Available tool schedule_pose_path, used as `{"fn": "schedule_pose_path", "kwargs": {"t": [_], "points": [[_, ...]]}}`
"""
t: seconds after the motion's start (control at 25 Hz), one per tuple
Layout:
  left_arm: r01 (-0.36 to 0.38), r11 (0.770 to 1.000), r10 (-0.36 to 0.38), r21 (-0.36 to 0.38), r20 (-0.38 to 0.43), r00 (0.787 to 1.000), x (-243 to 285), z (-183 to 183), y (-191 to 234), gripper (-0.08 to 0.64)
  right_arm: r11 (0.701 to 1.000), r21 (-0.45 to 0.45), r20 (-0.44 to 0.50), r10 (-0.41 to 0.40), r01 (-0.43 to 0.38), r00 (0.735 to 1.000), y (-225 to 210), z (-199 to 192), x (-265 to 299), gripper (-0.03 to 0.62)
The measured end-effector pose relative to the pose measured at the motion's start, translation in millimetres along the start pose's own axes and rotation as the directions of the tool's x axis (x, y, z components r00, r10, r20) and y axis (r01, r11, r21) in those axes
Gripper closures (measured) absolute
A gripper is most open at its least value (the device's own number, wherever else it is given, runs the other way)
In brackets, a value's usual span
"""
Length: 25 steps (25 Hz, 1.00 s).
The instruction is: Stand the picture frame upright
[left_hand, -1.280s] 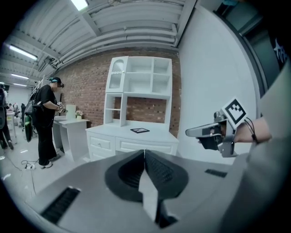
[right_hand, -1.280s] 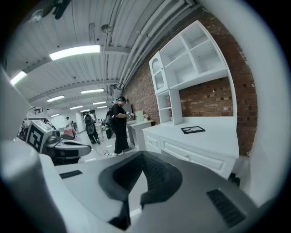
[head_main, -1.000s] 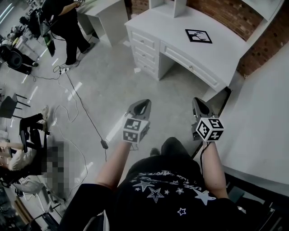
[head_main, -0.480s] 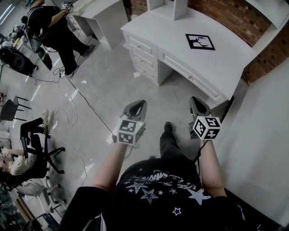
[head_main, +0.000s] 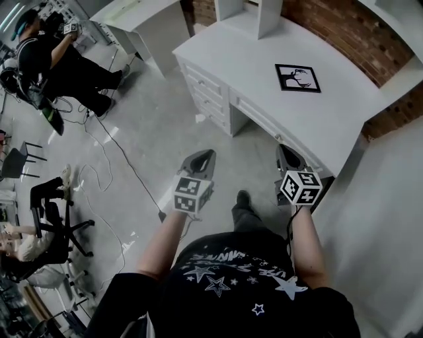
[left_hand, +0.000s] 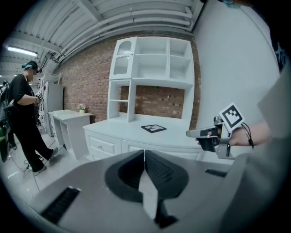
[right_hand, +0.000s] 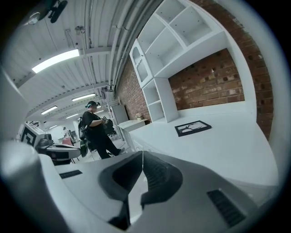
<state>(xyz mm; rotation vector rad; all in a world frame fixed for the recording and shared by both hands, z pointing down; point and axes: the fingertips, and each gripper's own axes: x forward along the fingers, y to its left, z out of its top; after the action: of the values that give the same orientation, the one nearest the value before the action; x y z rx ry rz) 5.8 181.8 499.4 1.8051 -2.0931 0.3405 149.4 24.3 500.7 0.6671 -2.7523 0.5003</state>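
Left gripper (head_main: 205, 156): fingers pressed together, nothing between them. Right gripper (head_main: 285, 152): fingers together, likewise empty. Black-rimmed rectangular picture frame (head_main: 298, 78) lies flat on the white drawer-fronted counter (head_main: 244, 56), well apart from both grippers.

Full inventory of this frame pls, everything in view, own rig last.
picture frame: 1, black, lying flat on the desk top
desk: 1, white with drawers, against the brick wall
shelf unit: 1, white, at the back of the desk
brick wall: 1, red-brown, behind the desk
side table: 1, white, left of the desk
bystander: 1, black clothes, far left
chairs: 2, black, left edge
cables: several, floor
left tongs: 1, grey, shut, empty
right tongs: 1, grey, shut, empty
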Motion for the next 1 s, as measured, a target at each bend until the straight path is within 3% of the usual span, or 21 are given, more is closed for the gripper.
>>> {"fn": "schedule_pose_path", "kwargs": {"t": [0.32,0.72,1.0], "points": [[-0.002,1.0,0.002,-0.003,-0.02,1.0,63.6,33.0,8.2,0.541,1.0,0.011,-0.034,-0.017,0.018,0.999,-50.8,25.8,51.1,0.577],[-0.031,0.999,0.029,-0.032,-0.052,0.998,128.6,51.1,16.3,0.541,0.999,0.035,-0.105,-0.031,0.035,0.994,-112.5,30.9,95.3,0.576],[-0.014,1.0,0.013,-0.011,-0.058,0.998,154.2,66.2,9.0,0.541,0.998,0.063,-0.137,-0.019,0.028,0.99,-128.2,30.5,114.8,0.576]]}}
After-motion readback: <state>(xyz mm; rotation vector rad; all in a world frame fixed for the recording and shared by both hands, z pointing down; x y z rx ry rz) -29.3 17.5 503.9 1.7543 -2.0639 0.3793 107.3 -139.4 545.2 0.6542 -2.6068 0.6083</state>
